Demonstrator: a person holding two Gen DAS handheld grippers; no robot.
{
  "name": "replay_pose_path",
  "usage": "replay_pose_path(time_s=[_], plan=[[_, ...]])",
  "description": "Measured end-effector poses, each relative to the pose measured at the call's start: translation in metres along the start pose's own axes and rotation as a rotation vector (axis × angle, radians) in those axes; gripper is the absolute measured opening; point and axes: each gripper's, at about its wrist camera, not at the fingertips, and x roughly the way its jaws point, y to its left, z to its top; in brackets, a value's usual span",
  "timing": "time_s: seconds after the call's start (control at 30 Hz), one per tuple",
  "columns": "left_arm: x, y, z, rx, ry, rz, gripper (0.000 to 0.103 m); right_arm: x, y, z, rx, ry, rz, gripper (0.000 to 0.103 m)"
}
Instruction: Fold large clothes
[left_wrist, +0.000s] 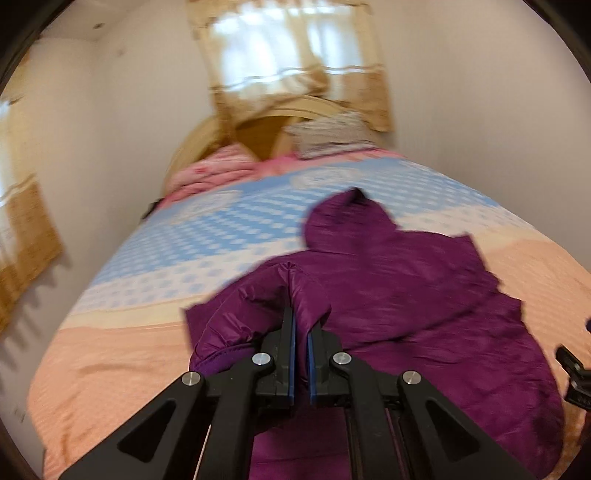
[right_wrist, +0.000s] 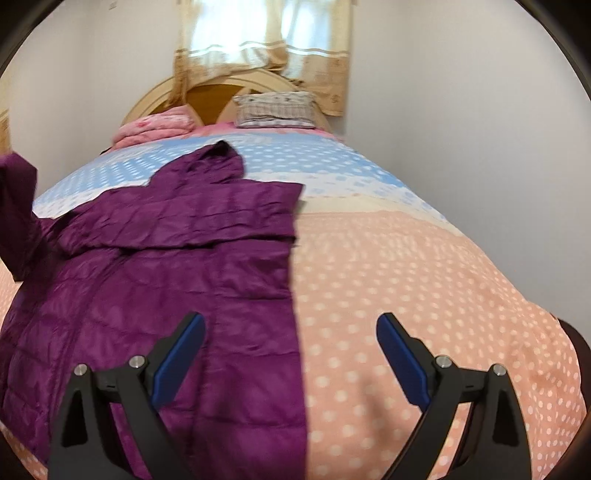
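A purple quilted hooded jacket (left_wrist: 424, 295) lies spread on the bed, hood toward the headboard. My left gripper (left_wrist: 302, 325) is shut on the jacket's sleeve (left_wrist: 251, 314), lifted above the bed with the cuff hanging to the left of the fingers. In the right wrist view the jacket (right_wrist: 166, 266) covers the left half of the bed, its right side folded in to a straight edge. The raised sleeve (right_wrist: 18, 206) shows at the far left there. My right gripper (right_wrist: 291, 339) stands open above the jacket's right edge with nothing between its fingers.
The bed (right_wrist: 424, 288) has a peach dotted cover near me and a blue checked part farther off. A pink folded blanket (right_wrist: 155, 127) and a patterned pillow (right_wrist: 275, 109) lie by the wooden headboard (right_wrist: 207, 90). White walls flank the bed; a curtained window (right_wrist: 262, 37) is behind.
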Motion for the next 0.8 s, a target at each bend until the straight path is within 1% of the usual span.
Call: replay_pose_path(time_s=[0.07, 0.13, 0.2, 0.27, 0.3, 0.33, 0.37, 0.4, 0.43, 0.47, 0.53, 0.6, 0.63, 0.73, 0.77, 0.8], plan=[[0.005, -0.032, -0.002, 0.038, 0.001, -0.046, 0.004, 0.002, -0.01, 0.0, 0.02, 0.002, -0.018, 0.096], [0.01, -0.056, 0.0, 0.062, 0.0, -0.071, 0.004, 0.003, -0.021, 0.0, 0.046, 0.0, -0.033, 0.096], [0.017, -0.08, 0.0, 0.085, 0.007, -0.111, 0.005, 0.005, -0.028, 0.0, 0.063, 0.002, -0.038, 0.096], [0.02, -0.095, 0.0, 0.114, 0.029, -0.122, 0.009, 0.007, -0.033, -0.001, 0.075, 0.006, -0.043, 0.096], [0.021, -0.101, -0.001, 0.128, 0.028, -0.113, 0.012, 0.008, -0.034, -0.001, 0.078, 0.009, -0.044, 0.096], [0.023, -0.108, -0.001, 0.134, 0.023, -0.108, 0.026, 0.009, -0.034, -0.002, 0.078, 0.011, -0.043, 0.096], [0.02, -0.111, -0.002, 0.135, 0.01, -0.113, 0.052, 0.01, -0.034, -0.003, 0.079, 0.014, -0.042, 0.096], [0.016, -0.112, -0.003, 0.128, -0.012, -0.111, 0.069, 0.011, -0.034, -0.004, 0.078, 0.019, -0.039, 0.096], [0.011, -0.111, -0.002, 0.119, -0.047, -0.091, 0.094, 0.011, -0.033, -0.005, 0.076, 0.021, -0.037, 0.096], [0.006, -0.109, -0.002, 0.11, -0.087, -0.07, 0.099, 0.012, -0.033, -0.005, 0.072, 0.023, -0.036, 0.096], [-0.004, -0.105, -0.001, 0.109, -0.149, -0.05, 0.099, 0.013, -0.029, -0.006, 0.065, 0.027, -0.032, 0.096], [-0.006, -0.099, -0.002, 0.123, -0.143, -0.053, 0.099, 0.014, -0.026, -0.006, 0.064, 0.031, -0.024, 0.096], [-0.004, -0.093, -0.002, 0.125, -0.14, -0.04, 0.099, 0.013, -0.024, -0.006, 0.065, 0.032, -0.016, 0.096], [0.006, -0.064, -0.01, 0.115, -0.113, 0.048, 0.099, 0.008, -0.014, -0.003, 0.06, 0.03, 0.032, 0.096], [0.015, -0.046, -0.014, 0.094, -0.081, 0.096, 0.099, 0.006, -0.008, -0.001, 0.051, 0.031, 0.054, 0.096], [0.021, -0.035, -0.017, 0.078, -0.06, 0.125, 0.099, 0.003, 0.001, 0.002, 0.034, 0.032, 0.085, 0.096]])
